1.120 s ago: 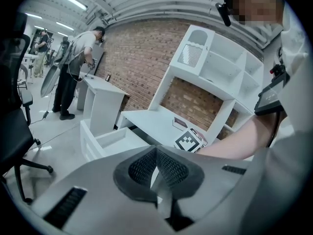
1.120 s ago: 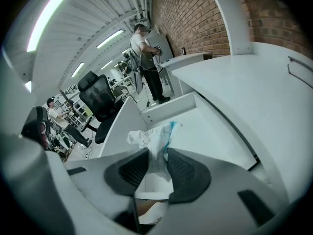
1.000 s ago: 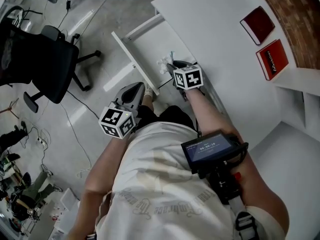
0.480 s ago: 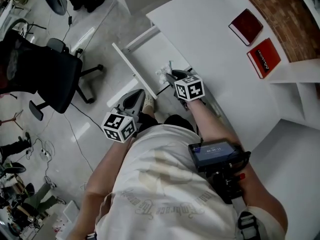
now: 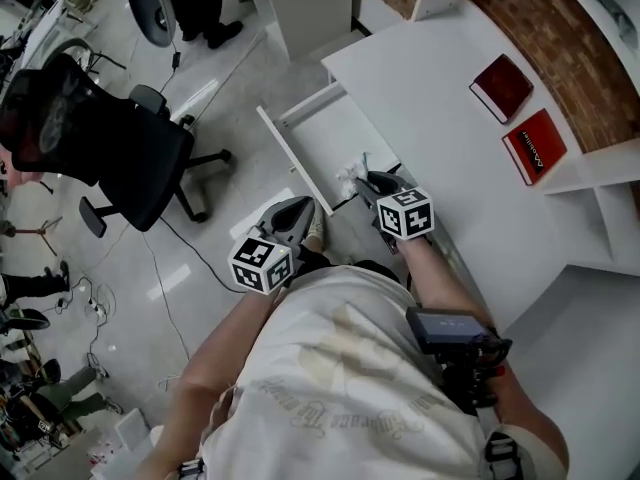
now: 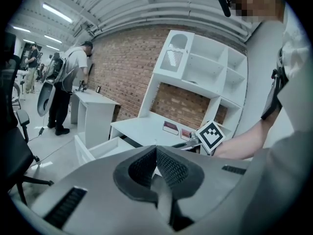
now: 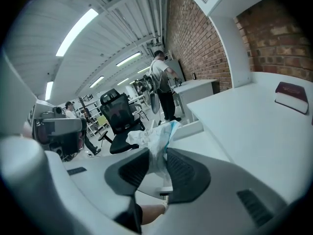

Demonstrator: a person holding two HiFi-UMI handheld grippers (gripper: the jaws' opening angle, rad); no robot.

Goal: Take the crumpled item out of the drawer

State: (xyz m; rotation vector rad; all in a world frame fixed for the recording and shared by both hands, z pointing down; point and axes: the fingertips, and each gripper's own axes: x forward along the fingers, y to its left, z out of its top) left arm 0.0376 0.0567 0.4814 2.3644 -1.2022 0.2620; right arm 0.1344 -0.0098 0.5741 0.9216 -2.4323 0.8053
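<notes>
Right gripper [image 7: 156, 156] clamps the crumpled item [image 7: 154, 132] over the open drawer [image 5: 335, 136] for lift-out; left gripper [image 6: 156, 152], closed and empty, hangs clear to the left.

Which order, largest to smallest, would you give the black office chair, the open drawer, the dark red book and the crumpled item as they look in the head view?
1. black office chair
2. open drawer
3. dark red book
4. crumpled item, only partly visible
</notes>
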